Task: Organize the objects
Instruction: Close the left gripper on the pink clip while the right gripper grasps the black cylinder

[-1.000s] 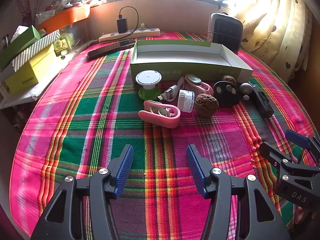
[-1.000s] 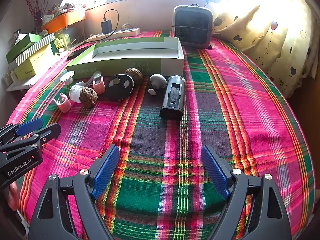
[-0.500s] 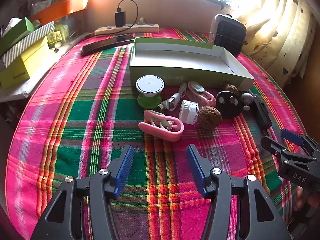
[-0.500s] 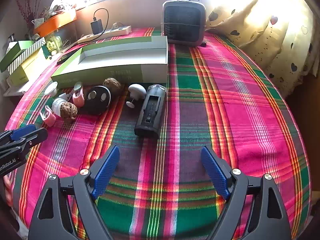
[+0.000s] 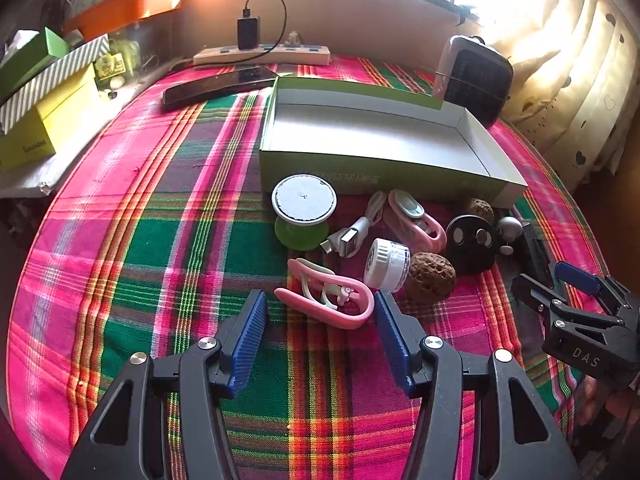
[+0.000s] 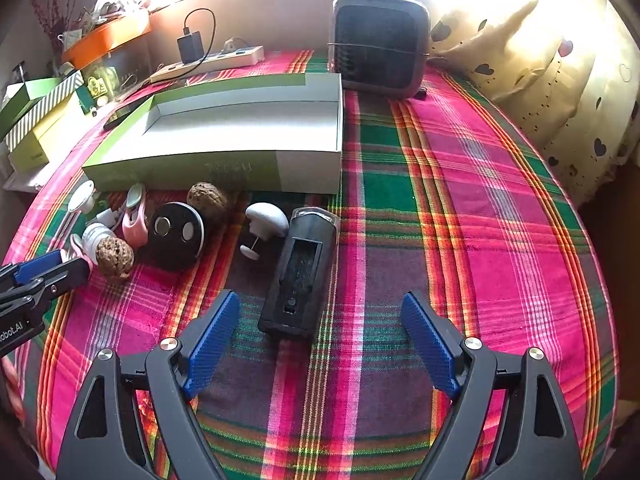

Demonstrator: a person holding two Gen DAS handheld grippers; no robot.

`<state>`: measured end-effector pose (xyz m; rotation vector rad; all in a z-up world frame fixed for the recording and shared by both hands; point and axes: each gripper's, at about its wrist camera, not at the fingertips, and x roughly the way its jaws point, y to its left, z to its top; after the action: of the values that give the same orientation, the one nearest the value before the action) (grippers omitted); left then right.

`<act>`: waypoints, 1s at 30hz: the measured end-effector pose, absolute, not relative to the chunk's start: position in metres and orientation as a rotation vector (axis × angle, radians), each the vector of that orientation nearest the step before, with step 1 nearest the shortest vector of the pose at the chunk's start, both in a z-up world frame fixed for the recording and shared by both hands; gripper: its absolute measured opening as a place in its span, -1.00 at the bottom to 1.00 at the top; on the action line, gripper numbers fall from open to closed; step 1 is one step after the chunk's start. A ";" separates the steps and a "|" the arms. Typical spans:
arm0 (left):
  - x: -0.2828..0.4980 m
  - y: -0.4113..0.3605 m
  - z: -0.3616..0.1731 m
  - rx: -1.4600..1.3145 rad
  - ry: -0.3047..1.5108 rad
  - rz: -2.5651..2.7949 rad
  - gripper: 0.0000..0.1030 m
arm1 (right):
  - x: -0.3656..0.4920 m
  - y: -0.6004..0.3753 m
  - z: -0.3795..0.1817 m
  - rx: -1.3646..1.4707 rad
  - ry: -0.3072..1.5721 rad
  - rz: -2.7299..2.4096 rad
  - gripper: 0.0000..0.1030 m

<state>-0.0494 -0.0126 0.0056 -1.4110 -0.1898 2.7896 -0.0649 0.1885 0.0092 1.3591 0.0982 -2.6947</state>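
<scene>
Left gripper [image 5: 320,338] spread wide, pink clip [image 5: 326,298] just ahead; right gripper [image 6: 320,344] released behind black case [image 6: 298,276]

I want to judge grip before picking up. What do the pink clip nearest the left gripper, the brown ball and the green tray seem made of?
Pink clip: probably smooth plastic, with a soft sheen and rounded moulded edges. Brown ball: looks like a walnut shell, matte and deeply pitted. Green tray: apparently printed cardboard, with thin folded walls and a plain pale inside.

We see a plaid tablecloth [image 5: 160,240] — pink, green, orange; at twelve o'clock a green box [image 5: 380,176], white inside; before it a pink clip [image 5: 332,300] — and blue-padded black grippers.
</scene>
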 end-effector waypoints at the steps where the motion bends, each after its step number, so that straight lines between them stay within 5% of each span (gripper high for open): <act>1: -0.050 -0.013 0.006 -1.414 -0.182 2.792 0.04 | -0.066 0.188 0.009 1.361 0.101 -2.695 0.63; 30: -0.051 -0.048 0.004 -1.462 -0.199 2.857 0.04 | -0.073 0.201 0.012 1.359 0.063 -2.743 0.46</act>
<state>-0.0515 -0.0483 0.0043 -1.4621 -0.1988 2.8568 -0.0727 0.2007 0.0115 1.3595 0.0629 -2.7430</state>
